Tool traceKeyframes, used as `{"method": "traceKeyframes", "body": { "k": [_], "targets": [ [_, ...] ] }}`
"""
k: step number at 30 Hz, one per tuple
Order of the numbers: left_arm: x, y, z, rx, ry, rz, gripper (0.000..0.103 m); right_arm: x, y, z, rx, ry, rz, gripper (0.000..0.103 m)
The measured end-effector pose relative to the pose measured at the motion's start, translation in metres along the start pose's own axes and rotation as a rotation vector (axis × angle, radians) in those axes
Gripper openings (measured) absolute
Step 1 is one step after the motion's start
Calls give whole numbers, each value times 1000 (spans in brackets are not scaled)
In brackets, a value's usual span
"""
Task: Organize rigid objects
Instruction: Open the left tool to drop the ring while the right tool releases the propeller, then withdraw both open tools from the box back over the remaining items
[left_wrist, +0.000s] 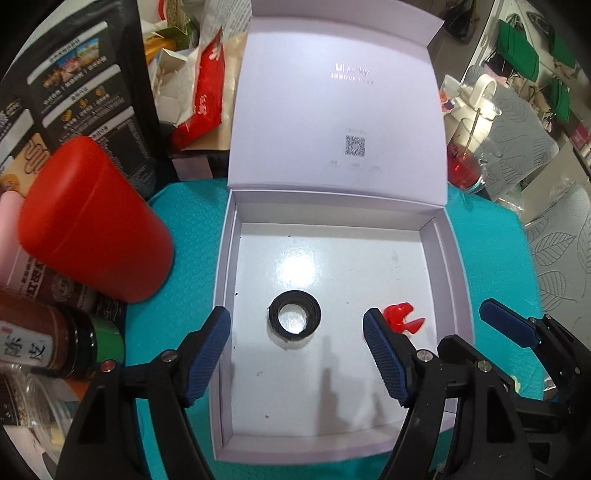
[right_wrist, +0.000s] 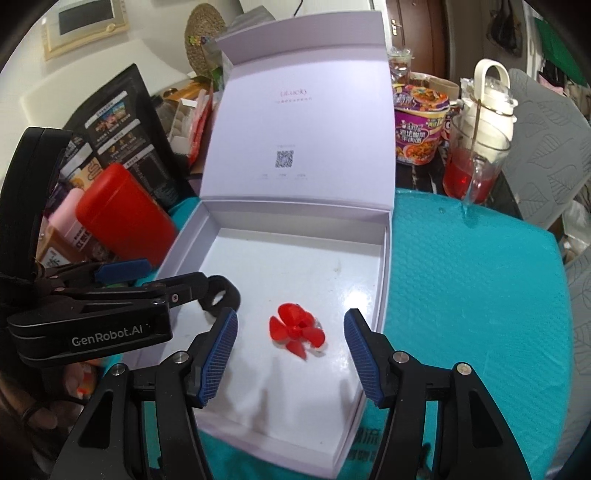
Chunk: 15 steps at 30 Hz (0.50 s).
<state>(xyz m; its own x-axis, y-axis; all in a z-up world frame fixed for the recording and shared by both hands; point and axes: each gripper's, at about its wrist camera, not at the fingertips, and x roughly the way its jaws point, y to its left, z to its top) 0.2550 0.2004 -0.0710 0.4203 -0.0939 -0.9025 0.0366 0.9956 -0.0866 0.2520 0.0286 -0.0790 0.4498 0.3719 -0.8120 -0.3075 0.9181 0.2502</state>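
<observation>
Two claws over box (left_wrist: 448, 258), red canister (left_wrist: 92, 221) beside

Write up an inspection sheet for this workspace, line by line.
Surface: teal padded mat under the box.
Job's things: white box, lid up; black ring and red propeller lie apart on its floor.
Clutter: red canister, jar, black pouch, noodle cup, glass of red drink.
Grippers: left gripper open above the ring; right gripper open above the propeller; neither holds anything.
Cables: nothing seen.
Surroundings: grey leaf-patterned cloth at right.
</observation>
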Motion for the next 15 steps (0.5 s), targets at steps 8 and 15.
{"method": "traceKeyframes", "body": {
  "k": [8, 15],
  "targets": [
    [-51, -4, -7, -29, -64, 20, 74, -45, 14, 4, -47, -67, 15, 60],
    [-93, -15, -20, -48, -120, 37, 74, -84, 16, -1, -69, -115, 26, 60]
  ]
}}
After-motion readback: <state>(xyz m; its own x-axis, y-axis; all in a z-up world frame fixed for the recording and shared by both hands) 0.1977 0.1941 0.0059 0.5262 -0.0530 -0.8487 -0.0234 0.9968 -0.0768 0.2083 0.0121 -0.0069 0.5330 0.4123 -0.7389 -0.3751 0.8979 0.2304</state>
